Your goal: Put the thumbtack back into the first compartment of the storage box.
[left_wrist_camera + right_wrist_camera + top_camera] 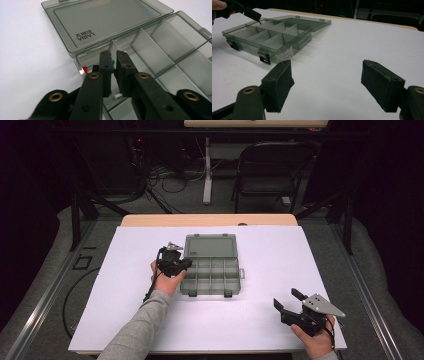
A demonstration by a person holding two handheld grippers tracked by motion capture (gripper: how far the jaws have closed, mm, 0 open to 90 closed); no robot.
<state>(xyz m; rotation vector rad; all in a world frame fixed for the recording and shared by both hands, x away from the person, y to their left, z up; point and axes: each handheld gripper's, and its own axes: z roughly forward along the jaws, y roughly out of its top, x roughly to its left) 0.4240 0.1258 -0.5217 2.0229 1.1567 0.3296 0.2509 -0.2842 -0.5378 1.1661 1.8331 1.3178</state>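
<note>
Near the middle of the white board [310,255], toward its far edge, the smoky box [212,275] lies with its lid [210,246] flat open, the left gripper [113,56] over the box's left compartments with jaws nearly together on nothing visible, while the right gripper [287,301] rests near the board's near right corner, jaws wide apart.

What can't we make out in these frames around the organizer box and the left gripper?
- Left gripper view: the left gripper has its jaws nearly together; they hide most of small green, red and white bits in the organizer box, so what those are and whether anything is pinched is unclear.
- High view: the compartment contents are too small, and the hand covers the box's left end.
- Right gripper view: the right gripper stands open; the left gripper is cut off by the frame edge.
</note>
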